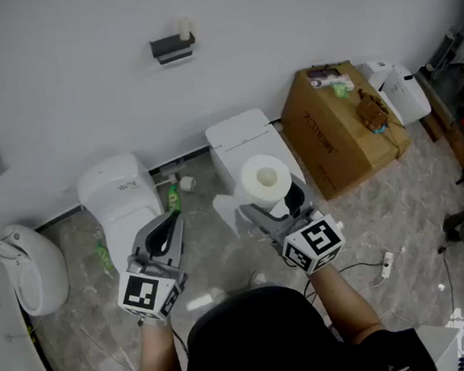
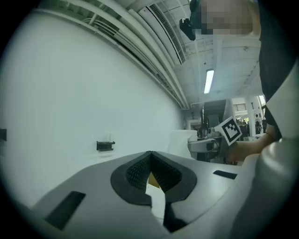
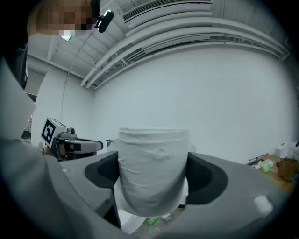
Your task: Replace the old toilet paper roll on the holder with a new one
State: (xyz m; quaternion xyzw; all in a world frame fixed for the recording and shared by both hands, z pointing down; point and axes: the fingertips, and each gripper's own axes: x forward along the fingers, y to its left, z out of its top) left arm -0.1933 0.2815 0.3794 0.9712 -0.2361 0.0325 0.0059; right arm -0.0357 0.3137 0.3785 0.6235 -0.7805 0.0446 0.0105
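R gripper [image 1: 274, 201] has its jaws wide apart, pads pressed on both sides of the new toilet paper roll [image 1: 264, 178], held upright w/ core hole facing up, above a white toilet [image 1: 239, 138]. L gripper [image 1: 172, 222] is closed tight, nothing clearly gripped. Holder [image 1: 172, 47] sits on the wall well apart from both, w/ a small pale old roll [image 1: 186, 29] at its right end. Cardboard box [image 1: 338, 127] stands beside the toilet

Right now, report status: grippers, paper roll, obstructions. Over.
Left gripper jaws shut. Right gripper jaws clamp full white toilet paper roll. Black wall holder ahead, small pale roll on it. Nothing between.
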